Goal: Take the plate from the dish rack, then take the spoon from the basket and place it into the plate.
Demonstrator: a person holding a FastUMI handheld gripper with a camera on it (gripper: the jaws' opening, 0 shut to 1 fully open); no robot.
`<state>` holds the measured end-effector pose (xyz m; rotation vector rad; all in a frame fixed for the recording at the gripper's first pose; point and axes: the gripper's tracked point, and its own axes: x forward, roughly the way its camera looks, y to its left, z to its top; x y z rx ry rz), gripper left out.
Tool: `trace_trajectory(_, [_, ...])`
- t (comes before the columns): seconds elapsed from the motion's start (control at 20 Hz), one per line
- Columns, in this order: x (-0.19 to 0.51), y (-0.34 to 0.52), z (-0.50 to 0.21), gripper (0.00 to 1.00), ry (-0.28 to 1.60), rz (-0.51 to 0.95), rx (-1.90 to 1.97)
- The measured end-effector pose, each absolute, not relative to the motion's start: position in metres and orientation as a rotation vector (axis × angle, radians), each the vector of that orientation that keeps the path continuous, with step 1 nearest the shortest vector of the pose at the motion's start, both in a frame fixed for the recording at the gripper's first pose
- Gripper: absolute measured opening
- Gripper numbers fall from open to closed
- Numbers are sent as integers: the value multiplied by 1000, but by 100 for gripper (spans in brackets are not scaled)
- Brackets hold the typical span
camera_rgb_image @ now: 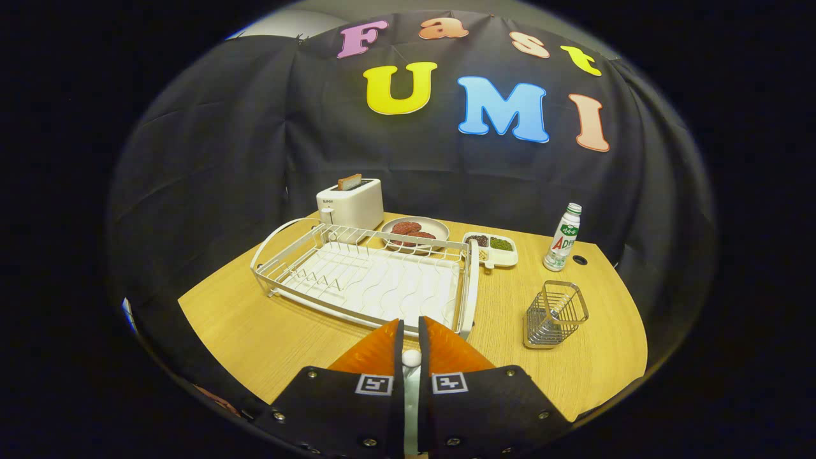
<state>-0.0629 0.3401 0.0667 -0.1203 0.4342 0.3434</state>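
Your gripper (411,331) has its fingers nearly together, clamped on a small white rounded thing, likely the spoon handle, though you cannot be sure; just beyond the tips lies the white wire dish rack (366,277), its slots bare; the wire basket (553,314) stands off to their right.

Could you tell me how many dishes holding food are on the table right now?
2. A round plate with reddish patties sits behind the dish rack, beside the toaster; a divided tray sits just right of it.
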Motion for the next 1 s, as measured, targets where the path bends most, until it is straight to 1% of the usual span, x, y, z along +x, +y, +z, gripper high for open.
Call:
trace_trajectory(0.05, [-64, 340, 67, 8, 436, 346, -131])
trace_trajectory(0.15, [-66, 339, 66, 13, 437, 355, -134])
trace_trajectory(0.5, [-70, 328, 60, 17, 472, 387, -154])
trace_trajectory(0.6, [-72, 325, 61, 22, 474, 406, -161])
trace_trajectory(0.65, [-70, 317, 65, 23, 467, 406, -176])
trace_trajectory(0.8, [-62, 294, 98, 24, 387, 392, -169])
trace_trajectory(1.0, [-45, 243, 164, 24, 243, 312, -145])
